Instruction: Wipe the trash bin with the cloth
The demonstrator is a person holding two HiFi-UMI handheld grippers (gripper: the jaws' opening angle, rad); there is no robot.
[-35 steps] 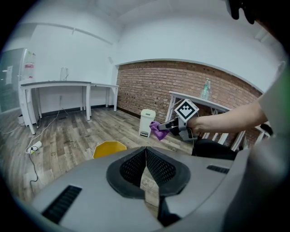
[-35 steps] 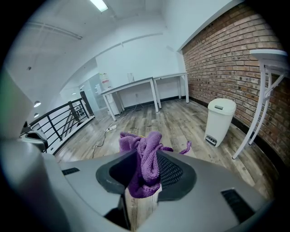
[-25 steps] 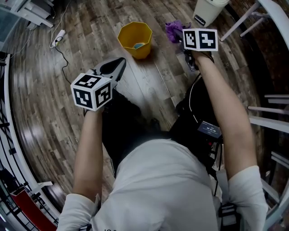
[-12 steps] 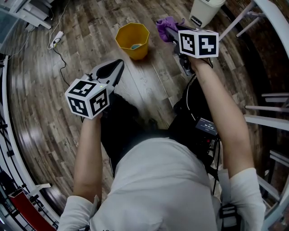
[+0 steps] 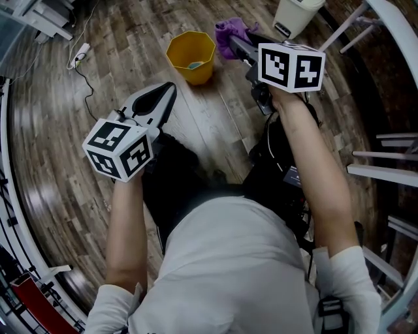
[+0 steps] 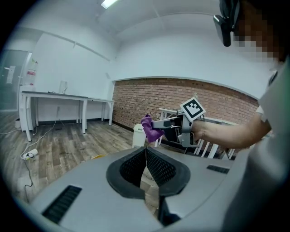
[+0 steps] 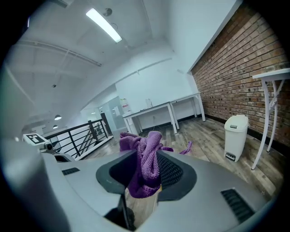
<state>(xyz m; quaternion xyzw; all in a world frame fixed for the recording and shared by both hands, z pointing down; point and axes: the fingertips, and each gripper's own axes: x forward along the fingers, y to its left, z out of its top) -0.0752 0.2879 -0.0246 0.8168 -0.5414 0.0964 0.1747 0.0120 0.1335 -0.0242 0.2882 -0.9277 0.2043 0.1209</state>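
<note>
head view – the person stands on a wood floor (image 5: 59,130) with both arms out in front. the left tongs (image 5: 171,86) point up the picture toward a yellow open bin (image 5: 196,73), well short of it, with something bluish lying at its bottom. the right tongs (image 5: 232,42) are held further out, a purple cloth (image 5: 226,29) bunched at their tips, just beside the yellow bin's right side in the picture. a white lidded trash bin (image 5: 297,16) stands at the top edge, apart from the cloth. a power strip (image 5: 79,55) lies on the floor at upper left

left gripper view – the left tongs are pressed together, the pads meeting in one line with nothing between them. past them the right tongs hold the cloth up in the air, in front of the white bin and a brick wall (image 6: 154,102). a long white desk (image 6: 54,96) stands at left

right gripper view – the right tongs are pinching the cloth, which bulges out above the pads and hangs down below them. the white bin stands on the floor at right by the brick wall, well apart from the cloth. a black railing (image 7: 77,133) runs at left
</note>
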